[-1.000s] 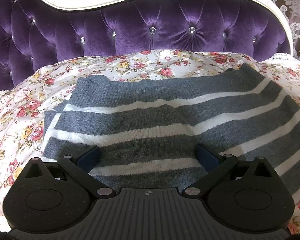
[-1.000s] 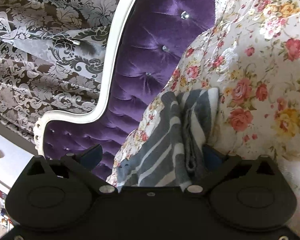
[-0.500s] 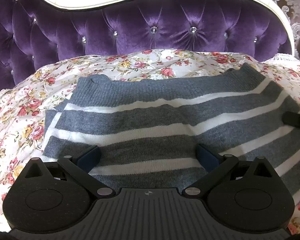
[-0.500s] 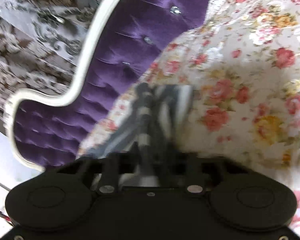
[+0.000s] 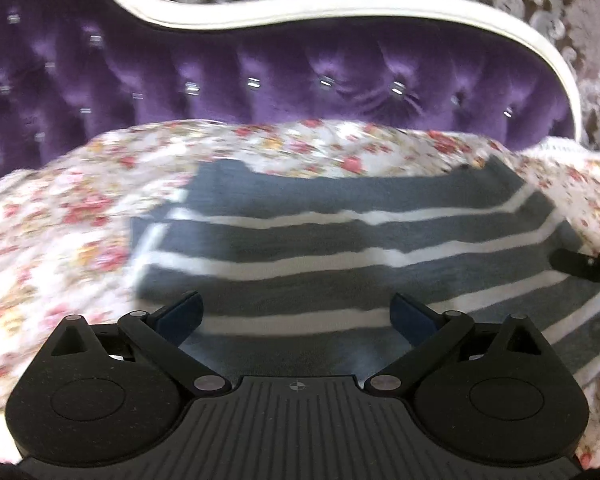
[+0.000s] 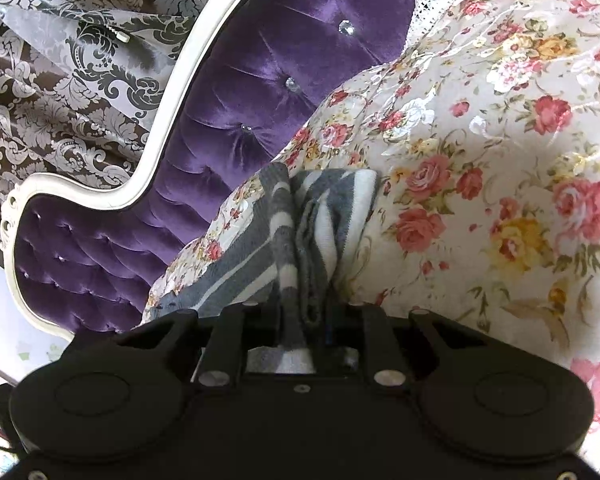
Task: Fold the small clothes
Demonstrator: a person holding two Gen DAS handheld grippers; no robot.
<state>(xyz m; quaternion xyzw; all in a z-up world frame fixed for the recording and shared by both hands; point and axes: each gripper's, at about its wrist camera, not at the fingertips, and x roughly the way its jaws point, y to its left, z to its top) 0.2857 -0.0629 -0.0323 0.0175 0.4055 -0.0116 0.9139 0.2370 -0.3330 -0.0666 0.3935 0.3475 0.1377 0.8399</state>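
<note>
Left wrist: floral bedspread (image 5: 60,216), purple headboard (image 5: 340,84).

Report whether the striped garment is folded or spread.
Folded: the striped garment lies doubled on the floral cover, layered edges bunched in the right tool.

bed: purple tufted velvet headboard (image 5: 340,80), white curvy frame
cover: floral bedspread (image 6: 500,140), lace edge
lying on it: grey-and-white striped knit top (image 5: 340,248), spread flat
</note>
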